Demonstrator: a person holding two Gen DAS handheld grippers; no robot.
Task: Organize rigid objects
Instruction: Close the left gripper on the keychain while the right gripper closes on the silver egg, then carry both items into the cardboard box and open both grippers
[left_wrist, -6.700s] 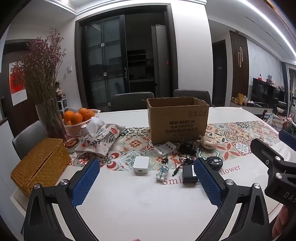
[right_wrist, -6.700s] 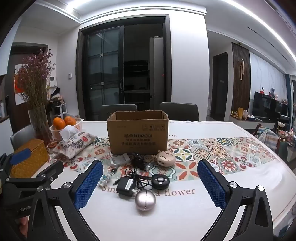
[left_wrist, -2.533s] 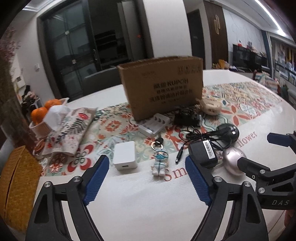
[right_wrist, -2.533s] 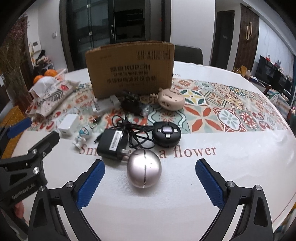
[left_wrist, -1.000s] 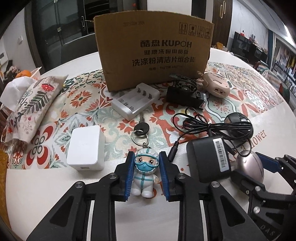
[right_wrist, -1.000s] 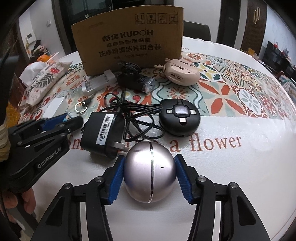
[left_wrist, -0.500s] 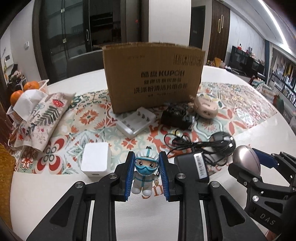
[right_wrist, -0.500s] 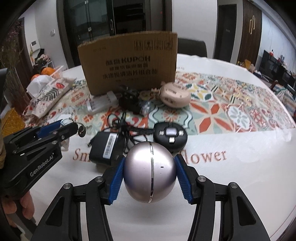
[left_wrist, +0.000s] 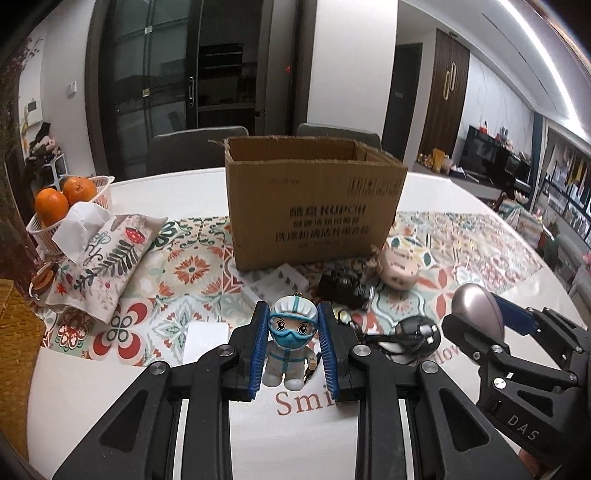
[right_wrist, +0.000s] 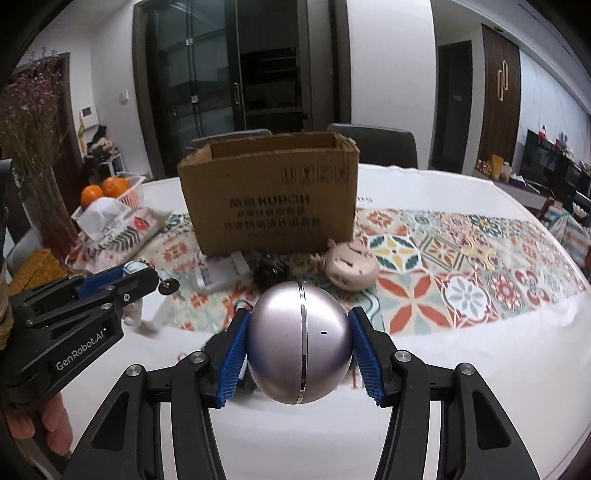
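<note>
My left gripper (left_wrist: 292, 345) is shut on a small doll keychain (left_wrist: 290, 343) in a white suit and blue mask, held above the table. Its key ring (right_wrist: 170, 285) dangles below in the right wrist view, where the left gripper (right_wrist: 122, 278) shows at the left. My right gripper (right_wrist: 299, 345) is shut on a silver egg-shaped gadget (right_wrist: 299, 338), which is also lifted; that egg (left_wrist: 476, 308) shows at the right of the left wrist view. An open cardboard box (left_wrist: 314, 206) stands upright behind both, with its open top (right_wrist: 273, 146) facing up.
On the patterned runner (left_wrist: 192, 266) before the box lie a white battery charger (left_wrist: 277, 286), a white adapter (left_wrist: 205, 341), a black round cable hub (left_wrist: 419, 330), a beige round gadget (right_wrist: 351, 271) and black cables. A tissue pouch (left_wrist: 103, 254), an orange basket (left_wrist: 66, 206) and a wicker box (left_wrist: 14, 339) sit left.
Both grippers have risen off the table with the doll keychain and the silver egg between their pads. The view now takes in the box's open top.
</note>
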